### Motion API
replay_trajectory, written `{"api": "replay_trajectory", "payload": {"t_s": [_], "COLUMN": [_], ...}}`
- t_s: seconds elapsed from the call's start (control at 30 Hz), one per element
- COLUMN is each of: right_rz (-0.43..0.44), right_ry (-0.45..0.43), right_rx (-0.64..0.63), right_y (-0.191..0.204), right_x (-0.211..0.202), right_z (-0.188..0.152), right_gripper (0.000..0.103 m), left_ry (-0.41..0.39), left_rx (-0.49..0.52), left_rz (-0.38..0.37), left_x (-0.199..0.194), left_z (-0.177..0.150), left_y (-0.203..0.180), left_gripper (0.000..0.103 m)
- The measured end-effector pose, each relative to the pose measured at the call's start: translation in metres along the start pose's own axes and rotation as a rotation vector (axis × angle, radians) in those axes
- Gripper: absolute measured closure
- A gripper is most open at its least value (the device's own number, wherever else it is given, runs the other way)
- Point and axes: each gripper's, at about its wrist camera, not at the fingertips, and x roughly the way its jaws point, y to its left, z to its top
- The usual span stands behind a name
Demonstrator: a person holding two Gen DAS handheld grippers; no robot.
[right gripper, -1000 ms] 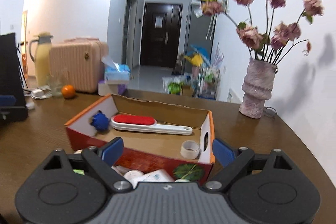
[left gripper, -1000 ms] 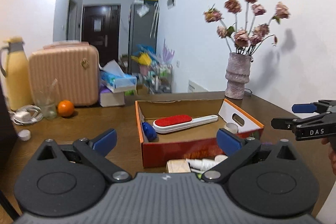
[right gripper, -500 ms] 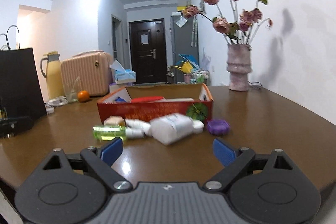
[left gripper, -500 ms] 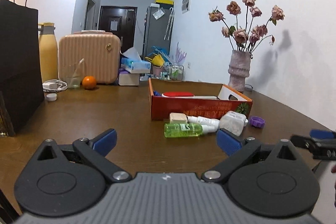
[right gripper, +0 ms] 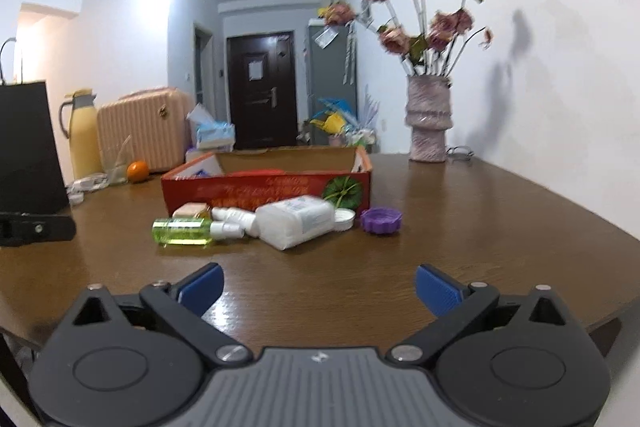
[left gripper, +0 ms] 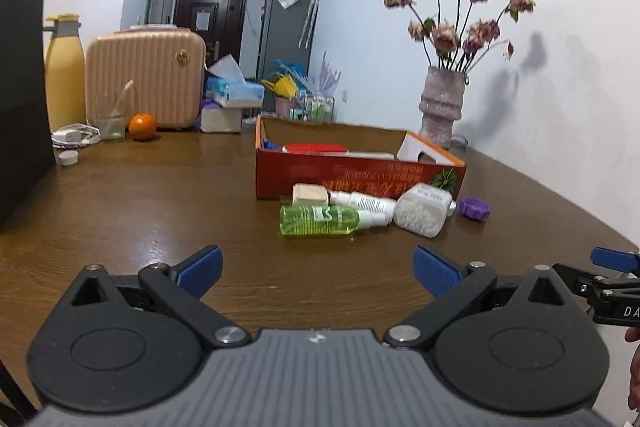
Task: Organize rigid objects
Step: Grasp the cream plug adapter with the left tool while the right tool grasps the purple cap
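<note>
An open orange cardboard box (left gripper: 352, 175) (right gripper: 264, 185) stands mid-table with a red-and-white brush (left gripper: 320, 149) inside. In front of it lie a green spray bottle (left gripper: 320, 220) (right gripper: 184, 230), a white spray bottle (left gripper: 362, 201), a beige block (left gripper: 309, 194), a white container of beads (left gripper: 420, 211) (right gripper: 298, 218) and a purple lid (left gripper: 474, 207) (right gripper: 381, 218). My left gripper (left gripper: 318, 267) is open and empty, low over the table, well short of them. My right gripper (right gripper: 318, 287) is open and empty too; it shows at the left wrist view's right edge (left gripper: 608, 275).
A vase of dried roses (left gripper: 442, 107) stands at the back right by the wall. A pink case (left gripper: 144, 77), yellow flask (left gripper: 64, 75), glass (left gripper: 110, 119), orange (left gripper: 142, 126) and black bag (left gripper: 22, 99) are at the left. The table edge (right gripper: 600, 323) is near right.
Both grippers have pulled back from above the box to low over the near table. The items in front of the box have come into full view. Both stay open.
</note>
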Motion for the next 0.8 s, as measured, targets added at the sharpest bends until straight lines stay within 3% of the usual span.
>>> {"api": "replay_trajectory", "payload": {"t_s": [0.3, 0.57, 0.8], "right_rz": [0.020, -0.038, -0.074], "right_ry": [0.098, 0.120, 0.208], "right_rx": [0.006, -0.016, -0.033], "right_y": [-0.003, -0.030, -0.064], "right_x": [0.064, 0.130, 0.192], "right_z": [0.011, 0.044, 0.066], "right_gripper": [0.007, 0.007, 0.007], "left_ry": [0.078, 0.069, 0.143], "left_rx": [0.004, 0.041, 0.010], "left_rz": [0.009, 0.022, 0.031], "left_x": [0.060, 0.141, 0.204], "left_z": [0.012, 0.050, 0.061], "left_y": [0.003, -0.001, -0.003], "left_gripper": [0.000, 0.001, 0.012]}}
